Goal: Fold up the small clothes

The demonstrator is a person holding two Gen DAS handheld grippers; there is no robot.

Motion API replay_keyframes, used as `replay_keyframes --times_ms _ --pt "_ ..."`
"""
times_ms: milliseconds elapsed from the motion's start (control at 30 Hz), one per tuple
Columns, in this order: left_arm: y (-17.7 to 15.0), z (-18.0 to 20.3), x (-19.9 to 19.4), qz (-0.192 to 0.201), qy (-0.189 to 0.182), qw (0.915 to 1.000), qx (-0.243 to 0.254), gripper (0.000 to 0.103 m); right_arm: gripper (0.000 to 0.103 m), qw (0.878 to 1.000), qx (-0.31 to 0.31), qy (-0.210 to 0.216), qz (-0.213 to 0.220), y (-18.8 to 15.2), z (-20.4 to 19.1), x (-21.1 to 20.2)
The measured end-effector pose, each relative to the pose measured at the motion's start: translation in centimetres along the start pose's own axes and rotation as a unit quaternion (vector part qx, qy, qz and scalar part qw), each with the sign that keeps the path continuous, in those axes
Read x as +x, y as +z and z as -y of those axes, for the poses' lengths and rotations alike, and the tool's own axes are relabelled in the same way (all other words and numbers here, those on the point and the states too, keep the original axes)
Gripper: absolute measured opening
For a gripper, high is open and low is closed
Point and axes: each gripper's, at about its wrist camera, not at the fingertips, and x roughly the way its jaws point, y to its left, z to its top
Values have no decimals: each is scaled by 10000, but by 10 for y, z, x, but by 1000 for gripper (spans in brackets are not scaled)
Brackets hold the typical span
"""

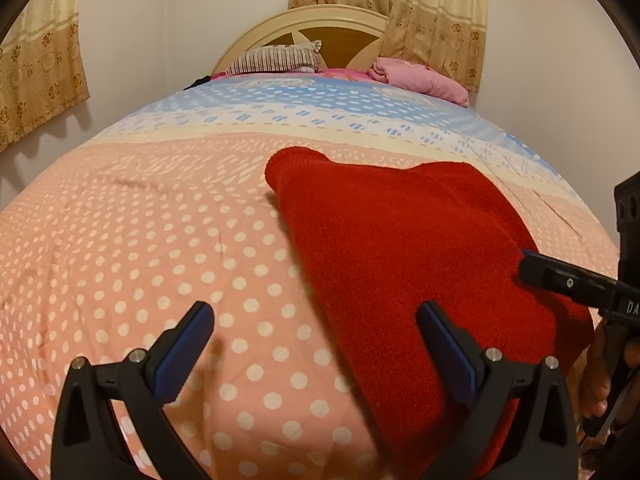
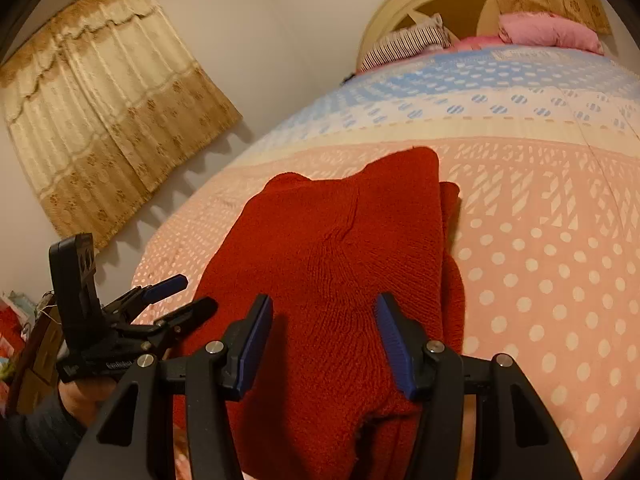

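Note:
A red knitted garment (image 1: 404, 264) lies folded on the bed's pink dotted cover (image 1: 140, 240); it also shows in the right wrist view (image 2: 332, 272). My left gripper (image 1: 316, 320) is open and empty, hovering over the garment's left edge; it also shows in the right wrist view (image 2: 188, 292) at the garment's near left. My right gripper (image 2: 324, 312) is open and empty just above the garment's near end. One of its fingers (image 1: 560, 280) reaches in from the right in the left wrist view.
The bed cover (image 2: 540, 260) turns blue and white farther back. A striped pillow (image 1: 276, 58) and a pink pillow (image 1: 420, 78) lie at the headboard (image 1: 320, 24). Curtains (image 2: 108, 112) hang on the left wall. Clutter (image 2: 12, 320) sits beside the bed.

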Motion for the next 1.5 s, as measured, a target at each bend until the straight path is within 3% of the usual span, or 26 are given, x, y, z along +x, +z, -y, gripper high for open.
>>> replay_keyframes --times_ms 167,333,467,633,1500 --pt "10 12 -30 308 267 9987 309 103 55 9992 -40 -343 180 3 -24 -23" --pt "25 18 -65 736 260 9965 293 103 58 9907 -601 -947 771 -2 -59 -69" --pt "31 24 -85 955 210 9946 338 103 65 9841 -787 -1163 1088 1 -75 -94" --pt "37 32 -100 1115 142 9928 423 103 66 9799 -860 -1169 1365 7 -85 -113" --pt "36 38 -109 1243 177 9909 484 103 67 9806 -751 -1145 1404 13 -88 -121"
